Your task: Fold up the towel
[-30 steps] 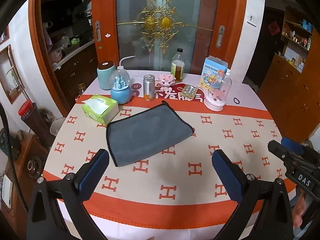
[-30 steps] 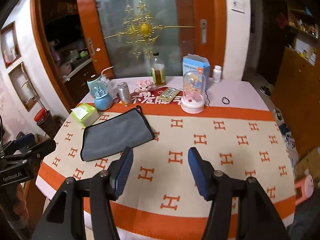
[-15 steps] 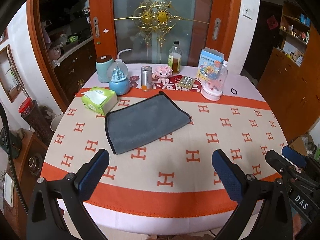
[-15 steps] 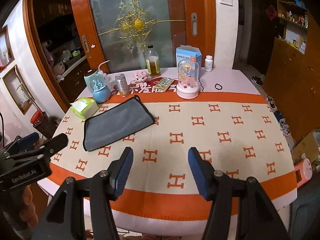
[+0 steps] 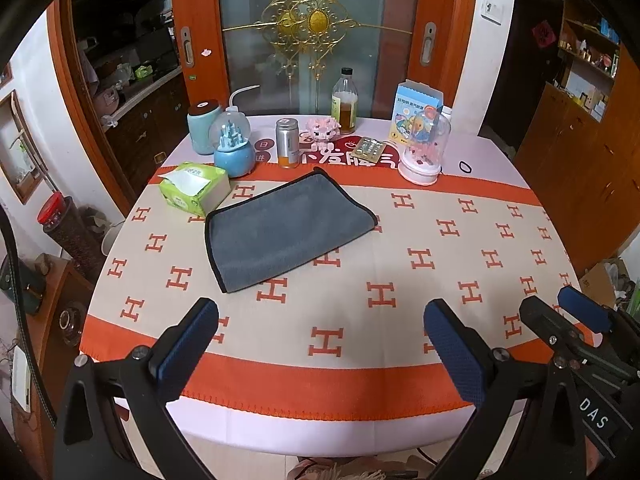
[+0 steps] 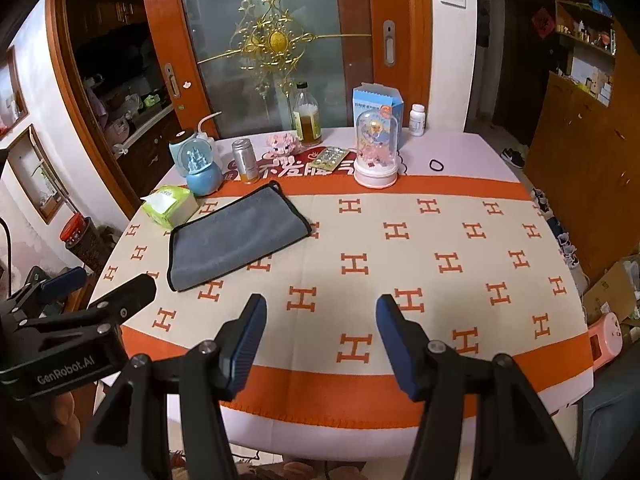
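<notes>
Both tongs, left (image 5: 320, 344) and right (image 6: 318, 340), gape empty, well short of the folded grey towel (image 5: 286, 230) lying beyond them.

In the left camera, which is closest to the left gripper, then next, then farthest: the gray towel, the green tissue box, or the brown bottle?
From the left gripper:
1. Gray towel, lying flat just ahead.
2. Green tissue box, farther back on the left.
3. Brown bottle, at the table's far edge.

Frosted glass door (image 5: 308, 36) (gold ornament), orange wooden frame, dark cabinets (image 5: 576, 128).
</notes>
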